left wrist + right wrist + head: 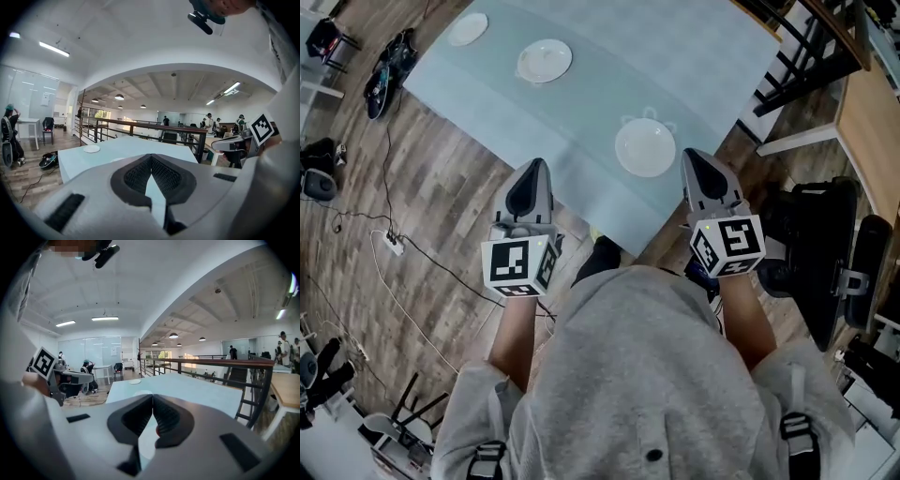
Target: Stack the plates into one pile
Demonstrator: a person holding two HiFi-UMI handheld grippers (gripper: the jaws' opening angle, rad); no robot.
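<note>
Three white plates lie apart on the pale blue table [712, 56]: a small one [467, 28] at the far left, a middle one [545, 60], and the nearest one [645, 147] by the front edge. My left gripper [537, 165] hovers at the table's near edge, left of the nearest plate, jaws shut and empty. My right gripper [692, 154] hangs just right of that plate, its jaws also shut on nothing. In the left gripper view the closed jaws [151, 157] point over the table toward the far plate [91, 149]. The right gripper view shows closed jaws [153, 396] and the far plate [135, 381].
Black chairs [825, 253] and a wooden desk [874, 122] stand to the right of the table. Cables and a power strip [392, 244] lie on the wood floor at left, with a bag [389, 66] near the table's left corner. A railing [140, 124] runs behind the table.
</note>
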